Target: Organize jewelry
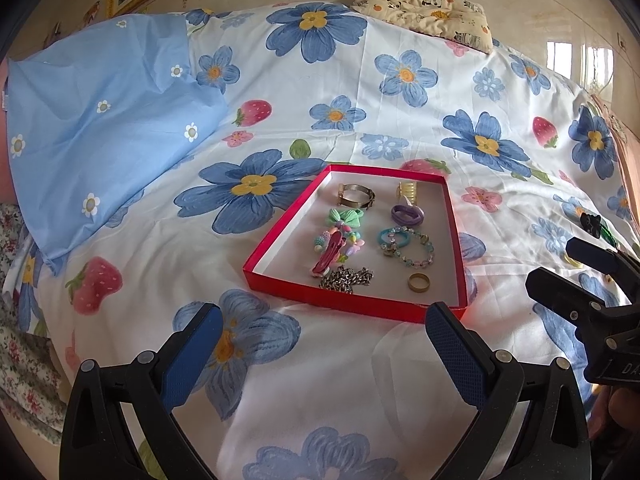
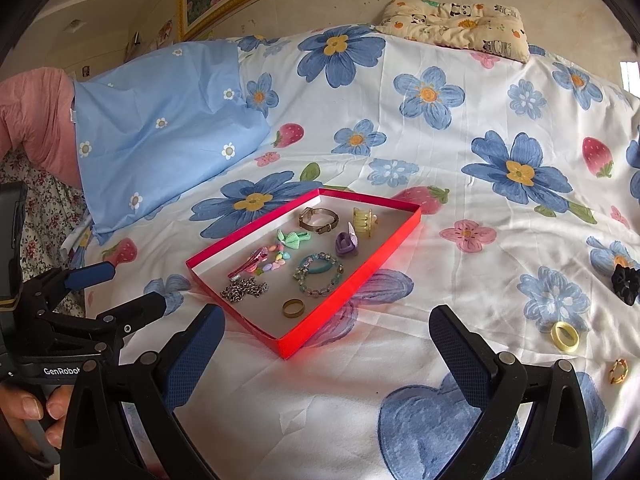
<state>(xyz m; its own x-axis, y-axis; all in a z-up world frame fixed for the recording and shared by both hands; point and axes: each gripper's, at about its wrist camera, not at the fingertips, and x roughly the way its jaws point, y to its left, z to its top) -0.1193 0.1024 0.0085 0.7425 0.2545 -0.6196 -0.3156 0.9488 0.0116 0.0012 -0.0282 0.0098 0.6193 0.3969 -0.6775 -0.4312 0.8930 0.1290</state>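
A shallow red tray (image 1: pixel 344 306) (image 2: pixel 240 236) lies on the flowered bedsheet and holds several pieces: a brass bangle (image 1: pixel 356 196), a silver chain (image 1: pixel 346 278), a gold ring (image 1: pixel 419 282) (image 2: pixel 293 308), a beaded bracelet (image 1: pixel 408 246) and a green bow (image 2: pixel 294 239). Loose on the sheet to the right are a black scrunchie (image 2: pixel 626 282), a pale yellow ring (image 2: pixel 565 336) and a small orange ring (image 2: pixel 618 371). My left gripper (image 1: pixel 324 344) hangs open just in front of the tray. My right gripper (image 2: pixel 326 344) is open too, near the tray's closest corner. Neither holds anything.
A light blue pillow (image 1: pixel 100 128) lies at the left. A cream animal-print cushion (image 1: pixel 424 12) sits at the far edge of the bed. A hand (image 2: pixel 28 408) grips the left gripper's handle. A pink sleeve (image 2: pixel 36 120) shows at the far left.
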